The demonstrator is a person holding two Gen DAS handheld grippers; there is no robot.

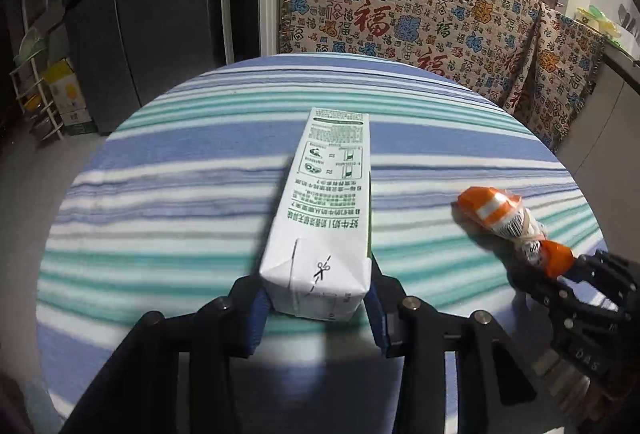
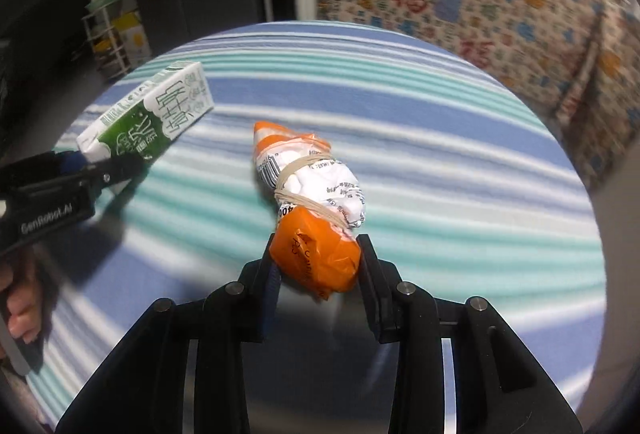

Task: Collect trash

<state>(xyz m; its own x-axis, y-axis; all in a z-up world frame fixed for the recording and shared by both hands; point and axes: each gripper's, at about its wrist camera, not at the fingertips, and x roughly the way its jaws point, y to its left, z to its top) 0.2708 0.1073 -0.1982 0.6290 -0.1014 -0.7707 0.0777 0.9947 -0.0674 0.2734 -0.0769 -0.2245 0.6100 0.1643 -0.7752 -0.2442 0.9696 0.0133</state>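
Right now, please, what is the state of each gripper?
Left gripper: closed on the near end of the milk carton.
Right gripper: closed on the orange end of the wrapped bundle.

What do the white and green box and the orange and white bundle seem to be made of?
The box looks like coated paperboard, a drink carton: crisp folded seams, smooth printed faces, a scissors mark at one corner. The bundle looks like thin crinkly plastic film, probably a wrapper: glossy wrinkles, a printed barcode. The tan bands around it look like rubber.
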